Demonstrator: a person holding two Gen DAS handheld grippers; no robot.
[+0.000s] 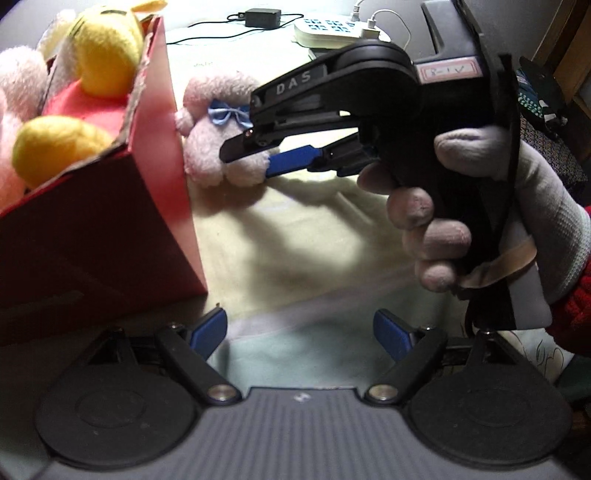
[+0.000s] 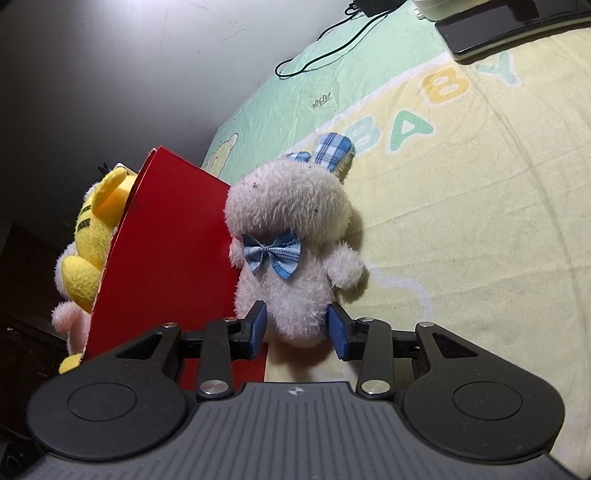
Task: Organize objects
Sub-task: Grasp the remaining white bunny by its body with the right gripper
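A pale pink plush bunny (image 2: 291,254) with a blue bow tie and checked blue ears lies on the blanket, right beside a red box (image 2: 162,254). My right gripper (image 2: 297,328) has its blue pads on both sides of the bunny's lower body and is shut on it. In the left wrist view the same bunny (image 1: 218,144) sits between the right gripper's fingers (image 1: 291,160), next to the red box (image 1: 110,229). The box holds a yellow plush (image 1: 103,48) and a pink plush (image 1: 18,85). My left gripper (image 1: 299,332) is open and empty, low over the blanket.
A pale yellow and green blanket (image 2: 461,192) printed "BABY" covers the surface. At the far edge lie a white power strip (image 1: 332,27) with plugged cables, a black adapter (image 1: 260,18) and a dark phone (image 2: 491,29). A gloved hand (image 1: 480,214) holds the right gripper.
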